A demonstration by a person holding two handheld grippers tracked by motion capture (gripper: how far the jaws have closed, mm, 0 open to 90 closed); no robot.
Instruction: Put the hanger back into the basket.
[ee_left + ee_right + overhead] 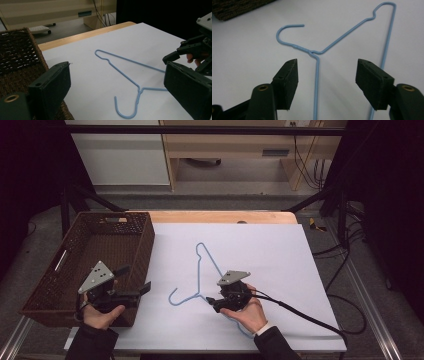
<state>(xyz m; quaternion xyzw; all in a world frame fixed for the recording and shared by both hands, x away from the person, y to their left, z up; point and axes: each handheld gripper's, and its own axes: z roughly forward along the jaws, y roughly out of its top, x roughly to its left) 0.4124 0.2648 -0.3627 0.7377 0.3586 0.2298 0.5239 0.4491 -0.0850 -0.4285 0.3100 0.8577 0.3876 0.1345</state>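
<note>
right gripper (pixel 214 301) is in my right hand (pixel 248 312), low over the white sheet covering the tabletop (pixel 280 265), near its front edge. its fingers (pixel 287 80) are released, gap between them, pads not touching anything. in the right gripper view one wire arm of the thin light-blue wire coat hanger (pixel 200 270) runs up between the two fingers, clear of both pads; the twisted neck sits just ahead of the fingertips and the hook curls off to the left of it.

hanger lies flat on the white sheet, roughly mid-tabletop. in the high view the hook is at the near-left end, open side facing up, just left of the right gripper; the triangle body stretches away from it, with its far corner pointing at the back of the tabletop (lower arm partly hidden behind my right hand).

left gripper (pixel 141 288) is in my left hand (pixel 102 315), held over the near right corner of the dark brown woven rectangular basket (pixel 60 285). fingers (pixel 53 86) released wide, nothing between them; the left gripper view looks across the sheet at the hanger and the right gripper beyond it. well apart from the hanger.

basket sits at the left edge of the tabletop, its right wall just overlapping the sheet's left edge. light wooden tabletop strip (pixel 220 217) shows behind the sheet.
</note>
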